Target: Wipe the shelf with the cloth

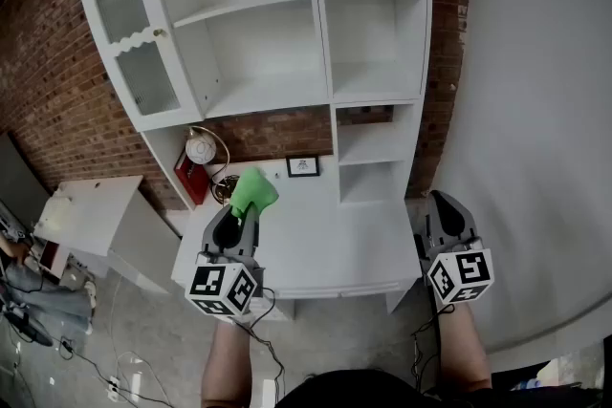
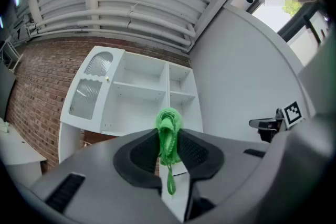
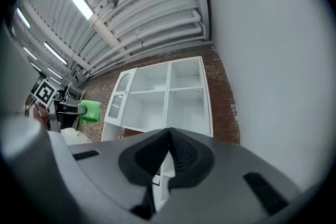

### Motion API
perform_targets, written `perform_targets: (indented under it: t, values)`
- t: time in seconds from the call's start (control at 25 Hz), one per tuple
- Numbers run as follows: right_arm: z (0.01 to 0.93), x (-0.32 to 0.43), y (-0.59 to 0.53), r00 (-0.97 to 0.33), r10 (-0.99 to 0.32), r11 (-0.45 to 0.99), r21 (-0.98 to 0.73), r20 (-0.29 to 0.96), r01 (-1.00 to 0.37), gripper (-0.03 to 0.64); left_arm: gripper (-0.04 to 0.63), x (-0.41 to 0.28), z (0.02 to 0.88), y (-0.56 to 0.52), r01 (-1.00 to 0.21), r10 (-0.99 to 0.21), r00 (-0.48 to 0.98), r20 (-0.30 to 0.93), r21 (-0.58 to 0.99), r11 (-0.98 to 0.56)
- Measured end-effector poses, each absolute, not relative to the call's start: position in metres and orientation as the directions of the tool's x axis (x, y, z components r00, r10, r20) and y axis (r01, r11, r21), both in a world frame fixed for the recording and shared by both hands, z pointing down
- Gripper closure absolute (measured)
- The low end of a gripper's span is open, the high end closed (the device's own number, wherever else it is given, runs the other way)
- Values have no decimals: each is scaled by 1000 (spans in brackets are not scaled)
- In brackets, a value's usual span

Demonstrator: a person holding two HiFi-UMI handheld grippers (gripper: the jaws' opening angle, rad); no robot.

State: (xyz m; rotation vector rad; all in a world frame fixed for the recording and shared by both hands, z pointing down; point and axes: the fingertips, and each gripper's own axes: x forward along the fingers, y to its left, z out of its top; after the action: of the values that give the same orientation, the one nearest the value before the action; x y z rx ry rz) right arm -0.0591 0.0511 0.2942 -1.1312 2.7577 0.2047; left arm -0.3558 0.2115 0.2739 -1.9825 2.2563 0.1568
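A green cloth (image 1: 252,191) is bunched between the jaws of my left gripper (image 1: 245,208), held above the white desk (image 1: 316,244). In the left gripper view the cloth (image 2: 168,134) hangs pinched in the left gripper (image 2: 169,136), with the white shelf unit (image 2: 137,93) ahead. The shelf unit (image 1: 287,24) stands against the brick wall, its upper compartments open. My right gripper (image 1: 446,213) hovers at the desk's right edge, jaws pressed together with nothing in them; in its own view the right gripper (image 3: 168,136) also faces the shelf unit (image 3: 165,96), and the cloth (image 3: 91,110) shows at the left.
A glass cabinet door (image 1: 129,43) swings open at the shelf's left. A clock (image 1: 200,148), a red box (image 1: 189,179) and a small picture frame (image 1: 303,166) sit at the desk's back. A low white table (image 1: 86,210) stands left. A pale wall (image 1: 535,110) lies right.
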Motion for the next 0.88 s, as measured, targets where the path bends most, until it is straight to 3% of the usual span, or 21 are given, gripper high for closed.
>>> perform_targets:
  t: [0.4,0.88]
  values:
    - [300,-43,44,-722,-668,726,53,-182,-686,617,505,-343,276,195,-992,-977,-123,-174,28,120]
    - [312,37,3,-729,-658,741,7,-187,-671,617,505,-261,275,153,-992,-979,-118,-169,-22,124]
